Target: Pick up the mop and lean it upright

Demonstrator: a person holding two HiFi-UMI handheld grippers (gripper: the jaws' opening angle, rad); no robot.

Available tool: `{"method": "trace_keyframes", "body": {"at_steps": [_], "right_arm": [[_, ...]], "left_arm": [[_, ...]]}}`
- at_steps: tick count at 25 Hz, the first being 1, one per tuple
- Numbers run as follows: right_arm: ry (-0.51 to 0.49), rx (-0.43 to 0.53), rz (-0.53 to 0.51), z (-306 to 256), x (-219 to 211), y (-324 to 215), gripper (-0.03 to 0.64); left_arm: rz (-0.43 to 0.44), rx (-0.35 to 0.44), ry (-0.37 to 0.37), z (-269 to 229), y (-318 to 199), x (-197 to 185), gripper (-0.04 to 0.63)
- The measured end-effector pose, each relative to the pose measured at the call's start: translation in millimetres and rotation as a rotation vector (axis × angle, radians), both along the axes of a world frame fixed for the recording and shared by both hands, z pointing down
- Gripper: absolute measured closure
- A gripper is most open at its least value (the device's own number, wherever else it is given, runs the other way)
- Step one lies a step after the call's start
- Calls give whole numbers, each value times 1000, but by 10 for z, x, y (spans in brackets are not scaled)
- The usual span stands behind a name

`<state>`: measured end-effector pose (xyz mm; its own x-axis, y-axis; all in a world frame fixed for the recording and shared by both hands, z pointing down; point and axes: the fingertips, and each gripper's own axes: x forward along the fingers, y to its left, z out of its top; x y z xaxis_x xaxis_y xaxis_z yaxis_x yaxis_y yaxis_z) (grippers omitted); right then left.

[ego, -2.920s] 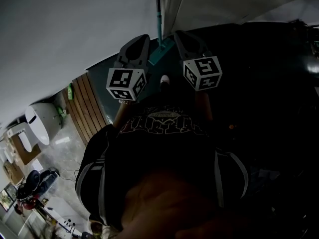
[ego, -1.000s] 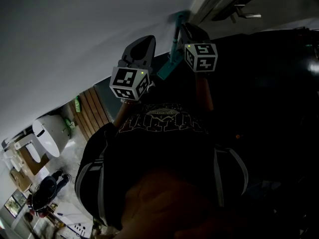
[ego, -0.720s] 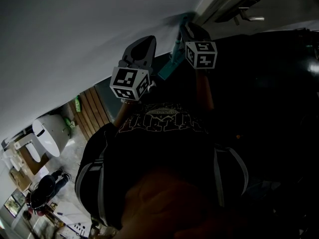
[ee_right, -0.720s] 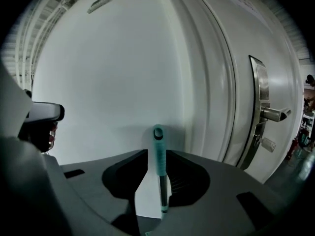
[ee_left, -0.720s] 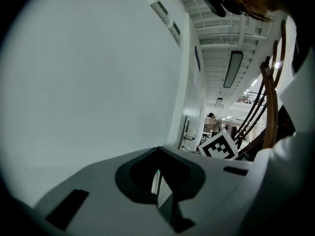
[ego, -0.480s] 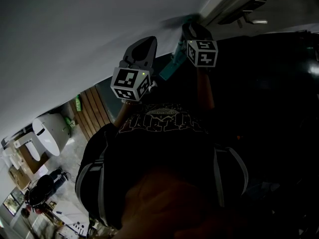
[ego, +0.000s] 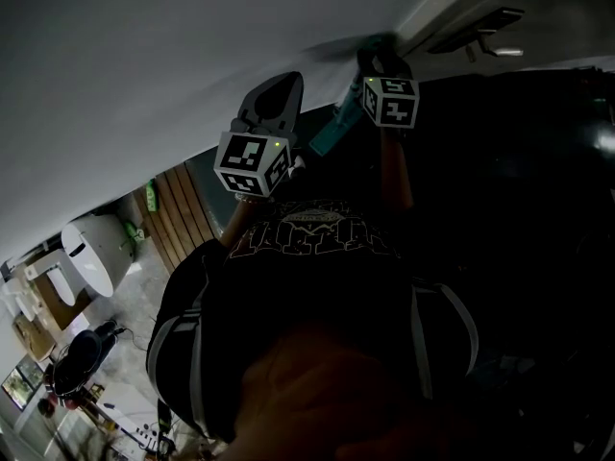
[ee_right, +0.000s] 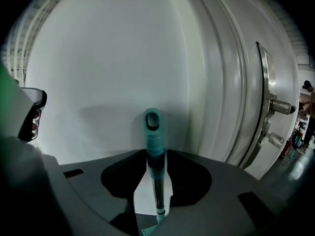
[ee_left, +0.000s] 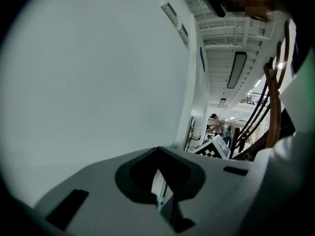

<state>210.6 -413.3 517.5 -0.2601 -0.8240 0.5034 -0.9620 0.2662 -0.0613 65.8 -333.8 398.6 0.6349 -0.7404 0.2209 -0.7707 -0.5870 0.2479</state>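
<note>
- Head view: a person seen from above holds both grippers up toward a pale wall [ego: 144,65]. The left gripper [ego: 272,89] is empty, and the teal mop [ego: 332,133] passes to the right of its fingers. The right gripper [ego: 377,58] sits at the mop's upper end.
- Left gripper view: the left gripper's [ee_left: 158,173] fingers stand a narrow gap apart and grip nothing. A sliver of the mop [ee_left: 160,204] shows through that gap.
- Right gripper view: the right gripper's [ee_right: 153,161] jaws are opening wide. The mop [ee_right: 152,132] handle stands upright between the fingers, with a pale gap on each side and no pad pressing it. Its teal tip rises past the fingertips, close to the wall. A door handle [ee_right: 275,107] lies to the fingers' right.
</note>
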Motion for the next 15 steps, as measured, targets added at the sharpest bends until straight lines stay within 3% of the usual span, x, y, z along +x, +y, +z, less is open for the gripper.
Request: {"method": "trace_keyframes", "body": {"at_steps": [15], "right_arm": [[21,20,-11,29,17,55,494]], "left_arm": [[-10,7,-1,-15,71,42,549]]}}
